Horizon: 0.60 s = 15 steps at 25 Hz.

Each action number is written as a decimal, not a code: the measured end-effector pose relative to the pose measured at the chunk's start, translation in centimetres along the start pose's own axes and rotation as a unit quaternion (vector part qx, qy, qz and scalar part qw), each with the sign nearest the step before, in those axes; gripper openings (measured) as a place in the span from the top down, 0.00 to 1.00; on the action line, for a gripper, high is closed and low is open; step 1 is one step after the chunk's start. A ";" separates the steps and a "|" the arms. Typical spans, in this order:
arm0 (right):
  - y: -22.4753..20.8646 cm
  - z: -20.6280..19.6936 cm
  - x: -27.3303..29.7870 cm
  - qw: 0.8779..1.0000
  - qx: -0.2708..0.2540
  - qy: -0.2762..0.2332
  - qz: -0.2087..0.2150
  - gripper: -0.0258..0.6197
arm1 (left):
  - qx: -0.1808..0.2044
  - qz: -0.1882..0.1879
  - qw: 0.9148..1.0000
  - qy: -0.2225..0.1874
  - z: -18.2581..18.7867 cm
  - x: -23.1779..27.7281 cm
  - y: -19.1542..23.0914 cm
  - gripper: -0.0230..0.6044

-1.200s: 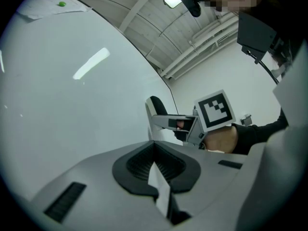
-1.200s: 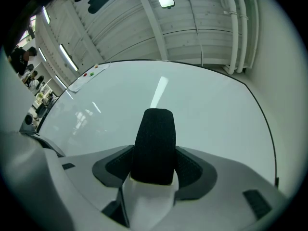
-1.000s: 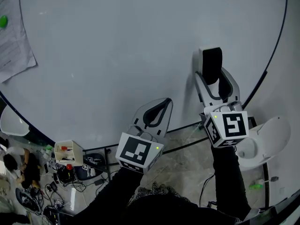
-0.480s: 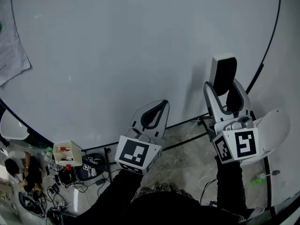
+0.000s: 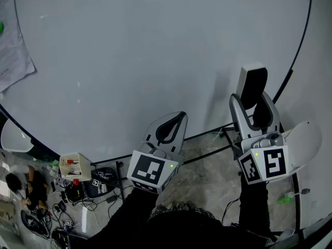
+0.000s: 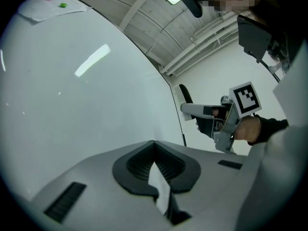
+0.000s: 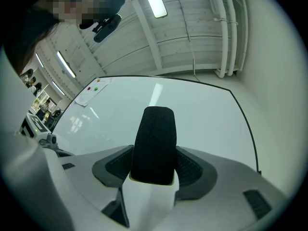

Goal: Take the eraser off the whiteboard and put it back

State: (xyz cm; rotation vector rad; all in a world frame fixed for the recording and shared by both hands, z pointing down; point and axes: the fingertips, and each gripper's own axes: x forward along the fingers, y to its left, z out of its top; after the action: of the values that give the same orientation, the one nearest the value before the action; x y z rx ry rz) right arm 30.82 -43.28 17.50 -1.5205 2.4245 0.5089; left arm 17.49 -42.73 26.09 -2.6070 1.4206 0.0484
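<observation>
Glossy white whiteboard [image 5: 129, 51], right claw [image 5: 252, 106] pinching felt-faced black eraser [image 7: 154, 146], left claw [image 5: 175, 121] pressed together

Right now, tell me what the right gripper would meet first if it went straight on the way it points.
The whiteboard. The right gripper is shut on the eraser, whose black end sticks out ahead, so that end would probably touch the board first. The gap cannot be judged.

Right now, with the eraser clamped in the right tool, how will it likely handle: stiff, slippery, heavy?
Probably stiff: the eraser juts straight from the right tool without sagging. Its black face looks fuzzy, so likely grippy, not slippery. Seemingly light: held by one end alone.
</observation>
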 end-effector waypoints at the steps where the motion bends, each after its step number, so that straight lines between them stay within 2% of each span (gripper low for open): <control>1: 0.1 -0.1 0.0 1.000 0.002 0.001 0.000 0.54 | 0.001 0.000 1.000 0.000 0.1 -0.1 0.0 0.95; 10: 0.7 -0.5 0.0 1.000 0.003 0.008 0.010 0.54 | 0.027 -0.002 1.000 0.010 0.0 -0.4 -0.6 0.96; 15: 0.6 -0.3 -0.5 1.000 0.008 0.007 0.011 0.54 | 0.004 0.000 1.000 0.000 0.3 -0.8 -1.0 0.95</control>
State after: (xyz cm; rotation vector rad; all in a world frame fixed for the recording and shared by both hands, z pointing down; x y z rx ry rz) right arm 30.48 -42.74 18.04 -1.4966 2.4526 0.4844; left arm 17.90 -41.46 26.04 -2.6008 1.4175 0.0438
